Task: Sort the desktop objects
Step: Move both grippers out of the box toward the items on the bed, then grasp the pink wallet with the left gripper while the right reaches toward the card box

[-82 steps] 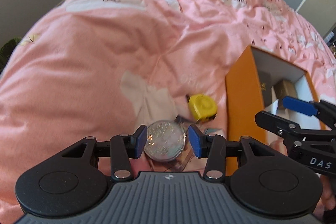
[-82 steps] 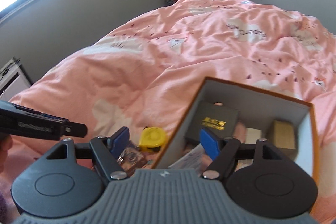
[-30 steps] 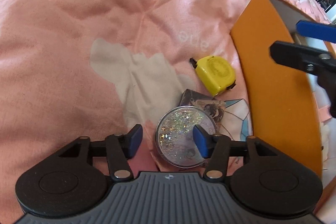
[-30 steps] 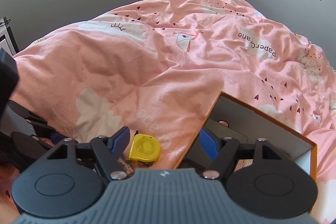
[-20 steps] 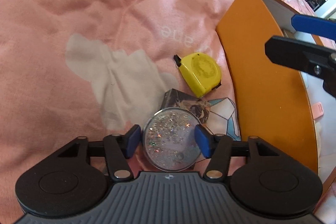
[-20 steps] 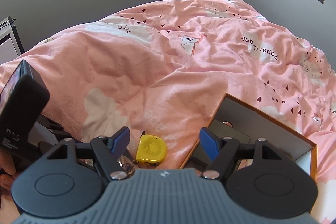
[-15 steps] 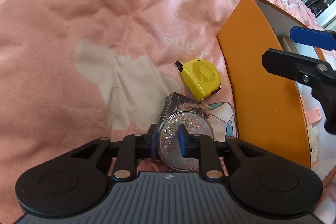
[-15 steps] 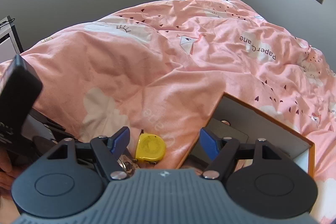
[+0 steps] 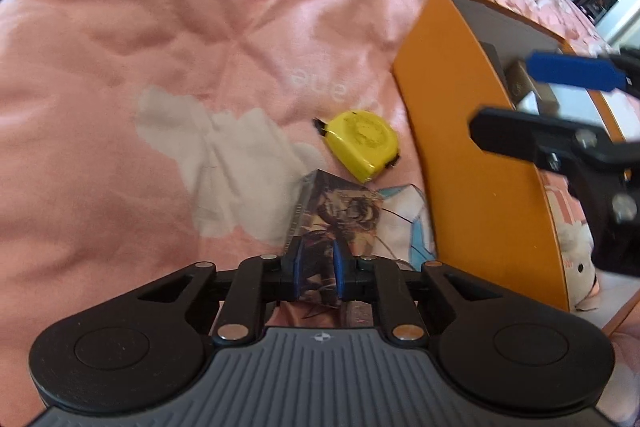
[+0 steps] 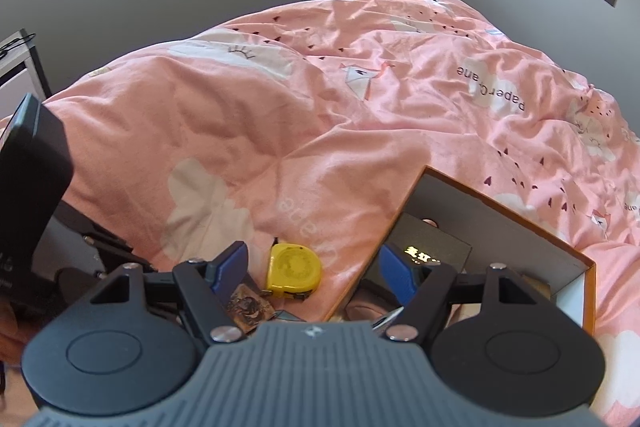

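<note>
In the left wrist view, the left hand-held gripper (image 9: 316, 269) is sitting at lower centre of the frame with its blue pads (image 9: 298, 267) drawn nearly together after just closing; between them is showing the near end of a small picture box (image 9: 340, 215), though whether the pads are actually pressing on it, or on something hidden below, cannot be told. The glittery round disc seen moments ago under the pads is no longer showing. Just above the picture box a yellow tape measure (image 9: 362, 145) is lying flat on the pink bedspread (image 9: 160, 47), close to the outer wall of an orange box (image 9: 472, 155) that is filling the right of the frame. A white card with blue edging (image 9: 404, 223) is resting beside the picture box against the foot of that wall. The right hand-held gripper (image 9: 532, 107) is reaching in from the right edge above the orange box, its fingers spread. In the right wrist view, the right hand-held gripper (image 10: 312, 267) is standing wide open at bottom centre, having eased slightly inward, gripping nothing; its left pad is hanging over the bedspread (image 10: 320, 107) and its right pad over the orange box (image 10: 520, 227) at lower right, where a black case with gold lettering (image 10: 432, 247) is lying inside. The tape measure (image 10: 294, 269) is lying between the pads in the frame, the picture box (image 10: 246, 305) just below it. The left hand-held gripper's dark body (image 10: 28, 195) is filling the left edge.
</note>
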`<action>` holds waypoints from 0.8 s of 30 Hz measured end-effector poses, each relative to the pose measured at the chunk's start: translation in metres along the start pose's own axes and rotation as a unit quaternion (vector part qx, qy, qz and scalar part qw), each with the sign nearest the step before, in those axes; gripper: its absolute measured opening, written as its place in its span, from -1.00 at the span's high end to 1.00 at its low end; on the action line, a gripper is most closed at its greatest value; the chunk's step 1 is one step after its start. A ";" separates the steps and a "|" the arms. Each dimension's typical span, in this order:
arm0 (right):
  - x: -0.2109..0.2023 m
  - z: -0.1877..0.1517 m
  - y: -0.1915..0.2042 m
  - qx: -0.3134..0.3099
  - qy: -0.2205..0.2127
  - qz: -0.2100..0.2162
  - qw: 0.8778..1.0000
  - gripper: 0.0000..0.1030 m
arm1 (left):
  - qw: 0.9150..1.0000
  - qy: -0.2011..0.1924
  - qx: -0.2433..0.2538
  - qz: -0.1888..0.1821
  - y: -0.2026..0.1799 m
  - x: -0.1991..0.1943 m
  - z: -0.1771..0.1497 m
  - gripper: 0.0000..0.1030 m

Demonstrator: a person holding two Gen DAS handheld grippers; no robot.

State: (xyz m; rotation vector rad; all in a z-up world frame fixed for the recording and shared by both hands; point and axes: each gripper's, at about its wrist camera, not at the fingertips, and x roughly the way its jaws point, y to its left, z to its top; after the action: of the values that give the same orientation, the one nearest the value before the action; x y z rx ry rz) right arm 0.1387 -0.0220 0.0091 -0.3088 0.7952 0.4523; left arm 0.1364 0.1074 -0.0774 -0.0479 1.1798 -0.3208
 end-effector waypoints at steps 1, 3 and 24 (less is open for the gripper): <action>-0.002 -0.001 0.002 -0.003 0.001 0.004 1.000 -0.38 | 1.000 -0.006 -0.007 0.004 0.004 -0.006 -0.001 0.68; -0.004 -0.003 0.006 -0.010 0.000 0.013 1.000 -0.37 | 1.000 -0.012 -0.023 0.006 0.011 -0.018 -0.002 0.67; 0.001 -0.017 0.053 -0.046 0.033 0.070 0.996 -0.18 | 0.990 0.026 -0.132 0.043 0.045 -0.022 -0.041 0.52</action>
State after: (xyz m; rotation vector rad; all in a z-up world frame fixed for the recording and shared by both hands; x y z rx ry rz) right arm 0.1026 0.0163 -0.0084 -0.3573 0.8652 0.6138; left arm 0.1012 0.1614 -0.0825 -0.2212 1.2673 -0.0887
